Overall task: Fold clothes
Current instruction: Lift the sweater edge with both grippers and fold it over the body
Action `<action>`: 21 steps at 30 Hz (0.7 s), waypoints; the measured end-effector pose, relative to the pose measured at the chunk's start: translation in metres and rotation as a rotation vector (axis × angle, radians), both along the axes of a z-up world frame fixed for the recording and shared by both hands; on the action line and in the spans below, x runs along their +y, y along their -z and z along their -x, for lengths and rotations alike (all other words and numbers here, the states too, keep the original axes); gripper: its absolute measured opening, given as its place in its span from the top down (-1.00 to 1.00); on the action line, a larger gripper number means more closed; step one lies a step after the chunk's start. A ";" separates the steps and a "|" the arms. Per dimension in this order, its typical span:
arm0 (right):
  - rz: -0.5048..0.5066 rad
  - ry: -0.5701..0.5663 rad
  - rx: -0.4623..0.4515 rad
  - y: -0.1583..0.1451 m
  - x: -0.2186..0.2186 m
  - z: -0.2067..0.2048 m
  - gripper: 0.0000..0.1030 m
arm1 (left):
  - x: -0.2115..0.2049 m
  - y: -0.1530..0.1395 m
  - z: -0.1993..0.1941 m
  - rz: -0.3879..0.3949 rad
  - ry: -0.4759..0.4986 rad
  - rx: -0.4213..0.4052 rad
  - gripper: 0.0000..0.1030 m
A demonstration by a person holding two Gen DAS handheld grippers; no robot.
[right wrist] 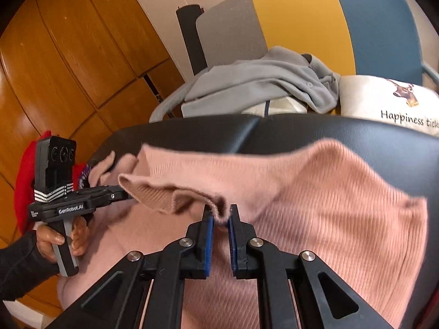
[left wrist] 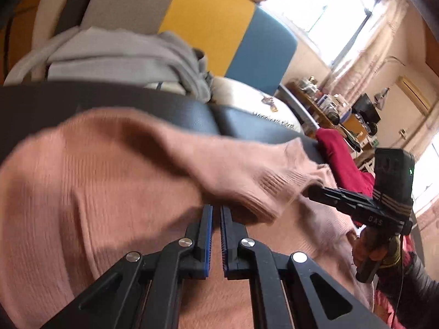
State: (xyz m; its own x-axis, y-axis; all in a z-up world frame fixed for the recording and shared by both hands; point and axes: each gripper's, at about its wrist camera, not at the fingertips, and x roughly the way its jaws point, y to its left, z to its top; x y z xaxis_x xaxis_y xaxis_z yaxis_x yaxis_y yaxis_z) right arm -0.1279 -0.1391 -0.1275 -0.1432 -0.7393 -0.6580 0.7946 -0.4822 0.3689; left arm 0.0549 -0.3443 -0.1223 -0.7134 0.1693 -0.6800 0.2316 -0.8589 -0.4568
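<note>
Pink knit is pinched in both grippers: the left gripper (left wrist: pixel 216 211) and right gripper (right wrist: pixel 219 213) each clamp the ribbed hem of the sweater (right wrist: pixel 315 192), lifted above a black padded bench (right wrist: pixel 301 134). Behind are grey clothes (right wrist: pixel 260 82), a cushion (right wrist: pixel 384 98), a striped chair (right wrist: pixel 301 19) and wooden cupboards (right wrist: pixel 68 54).

blurred: pink sweater (left wrist: pixel 82 178) near fold, left view | cut off: cushion (right wrist: pixel 389 104) lettering at right edge | hidden: left gripper (right wrist: pixel 124 193) tips inside the cuff
</note>
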 end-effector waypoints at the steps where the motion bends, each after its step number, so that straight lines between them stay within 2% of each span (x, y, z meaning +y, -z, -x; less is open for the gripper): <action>1: -0.012 0.001 0.003 0.004 0.001 -0.004 0.83 | 0.000 0.004 -0.005 -0.009 -0.006 -0.002 0.92; 4: -0.027 0.011 0.008 0.014 0.007 -0.013 0.83 | -0.004 0.008 -0.017 -0.084 -0.034 0.015 0.92; 7: -0.025 0.029 0.007 0.016 0.014 -0.018 0.80 | -0.018 0.014 -0.028 -0.308 -0.063 0.068 0.84; 8: -0.021 0.036 0.003 0.016 0.016 -0.019 0.78 | -0.023 0.017 -0.032 -0.389 -0.081 0.086 0.67; 9: -0.007 0.043 -0.006 0.015 0.019 -0.021 0.69 | -0.028 0.021 -0.036 -0.468 -0.099 0.103 0.59; 10: 0.010 0.050 -0.018 0.015 0.023 -0.022 0.30 | -0.033 0.023 -0.039 -0.529 -0.119 0.117 0.58; 11: 0.037 0.057 -0.047 0.015 0.028 -0.021 -0.26 | -0.035 0.023 -0.041 -0.552 -0.142 0.128 0.56; 12: 0.066 0.071 -0.072 0.016 0.034 -0.022 -0.45 | -0.036 0.022 -0.042 -0.544 -0.154 0.131 0.54; 13: 0.097 0.086 -0.101 0.016 0.039 -0.021 -0.53 | -0.035 0.020 -0.041 -0.534 -0.160 0.130 0.54; 18: 0.302 0.184 -0.372 0.027 0.063 -0.007 -0.55 | -0.028 0.015 -0.028 -0.520 -0.160 0.121 0.47; 21: 0.372 0.205 -0.420 0.027 0.060 -0.003 -0.55 | -0.023 0.017 -0.016 -0.532 -0.176 0.124 0.38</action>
